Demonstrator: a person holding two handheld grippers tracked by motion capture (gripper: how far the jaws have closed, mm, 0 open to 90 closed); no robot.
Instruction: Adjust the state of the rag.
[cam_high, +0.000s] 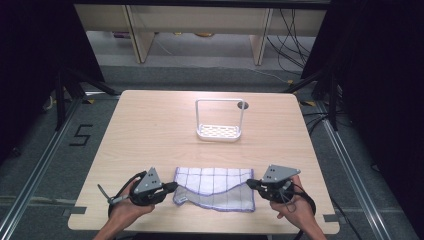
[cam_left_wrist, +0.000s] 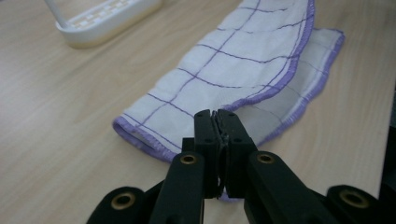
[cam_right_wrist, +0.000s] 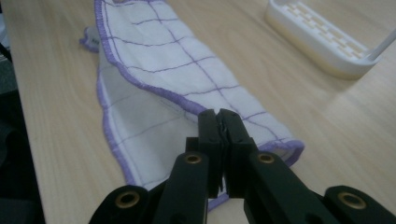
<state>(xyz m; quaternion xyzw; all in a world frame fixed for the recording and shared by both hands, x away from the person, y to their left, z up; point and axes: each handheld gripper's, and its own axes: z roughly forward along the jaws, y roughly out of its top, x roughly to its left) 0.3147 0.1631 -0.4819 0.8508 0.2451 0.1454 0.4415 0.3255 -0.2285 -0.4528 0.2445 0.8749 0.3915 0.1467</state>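
One cloth (cam_high: 215, 187) lies at six o'clock, one white rack (cam_high: 219, 131) at twelve, two grippers (cam_high: 172, 187) at the cloth's ends.

Evenly and softly lit from above the table (cam_high: 150, 130), with faint shadows and no glare; dark, nearly black to either side of the table in the high view. Slightly soft and low in detail throughout. In both gripper views, blurred at the nearest black parts and beyond the cloth (cam_left_wrist: 224, 70).

Bare tabletop (cam_high: 150, 130) around white rack (cam_high: 220, 131)
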